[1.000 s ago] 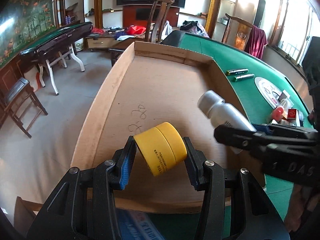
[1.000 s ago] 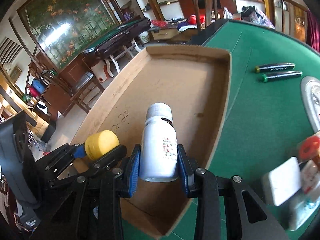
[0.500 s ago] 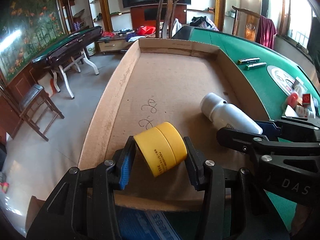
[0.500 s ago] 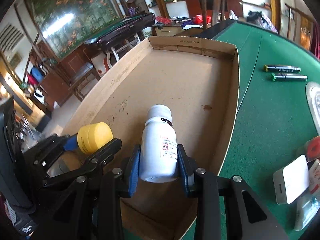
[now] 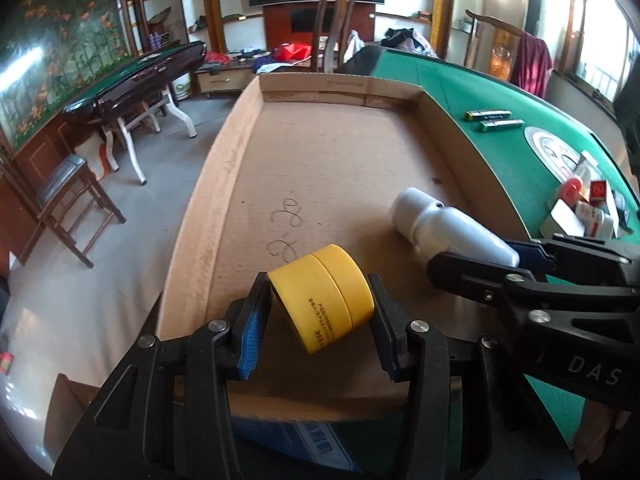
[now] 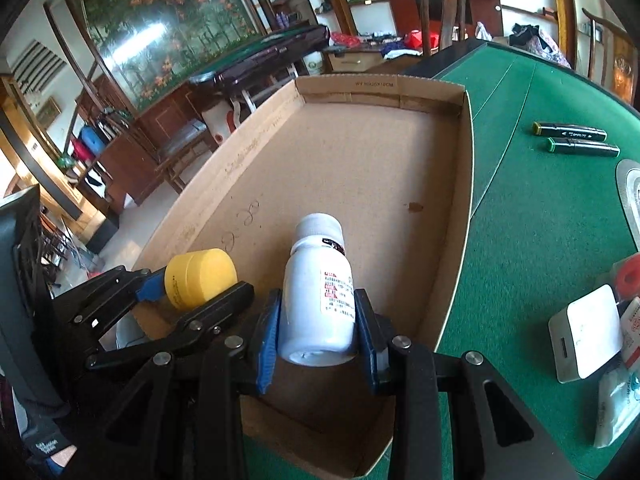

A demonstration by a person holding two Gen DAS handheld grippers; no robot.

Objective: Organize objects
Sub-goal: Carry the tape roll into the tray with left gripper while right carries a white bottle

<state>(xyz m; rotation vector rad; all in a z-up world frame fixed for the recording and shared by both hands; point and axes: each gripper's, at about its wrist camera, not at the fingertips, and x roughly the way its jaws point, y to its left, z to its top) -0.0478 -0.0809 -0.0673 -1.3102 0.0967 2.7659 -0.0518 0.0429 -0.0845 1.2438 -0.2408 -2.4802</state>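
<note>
A: Why are both items held over the cardboard tray (image 5: 400, 92)?

B: For lowering in. The left gripper (image 5: 320, 316) clamps the yellow jar (image 5: 324, 296) near the tray's near-left corner; the right gripper (image 6: 318, 332) clamps the white pill bottle (image 6: 320, 292) toward its right wall.

A: Anything hidden?

B: Whether either touches the floor; label print is illegible.

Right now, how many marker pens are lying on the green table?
2: both markers, one and the other, lie side by side on the green table, right of the cardboard box.

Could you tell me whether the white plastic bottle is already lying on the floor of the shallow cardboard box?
No, the white plastic bottle is clamped between the right tongs, above the box.
</note>
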